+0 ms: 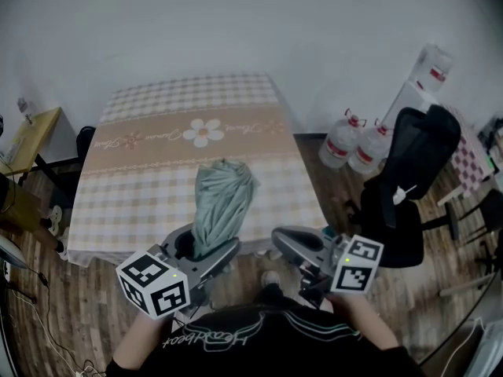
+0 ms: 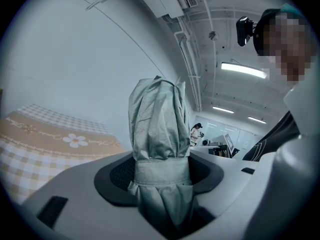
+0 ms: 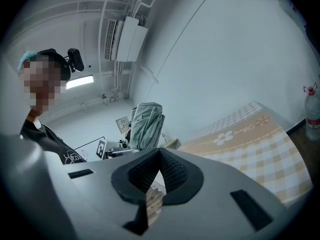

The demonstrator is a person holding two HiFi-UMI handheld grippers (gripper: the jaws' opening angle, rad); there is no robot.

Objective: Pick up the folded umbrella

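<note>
The folded umbrella point(image 1: 224, 195) is a pale green bundle with a strap round it. It stands up out of my left gripper point(image 1: 206, 246), above the near edge of the checked table point(image 1: 149, 203). In the left gripper view the dark pads press on both sides of the strapped umbrella point(image 2: 160, 134), so the left gripper point(image 2: 162, 171) is shut on it. My right gripper point(image 1: 284, 239) hovers to the right, off the table's front corner. Its jaws meet at the tips with nothing between them, as the right gripper view point(image 3: 159, 156) shows. From there the umbrella point(image 3: 147, 124) is seen further off.
The table wears a beige and white checked cloth with a daisy print point(image 1: 204, 132). A black office chair point(image 1: 409, 179) stands to the right, with water bottles point(image 1: 346, 140) and a dispenser point(image 1: 428, 73) behind it. A small yellow table point(image 1: 31, 136) is at the left.
</note>
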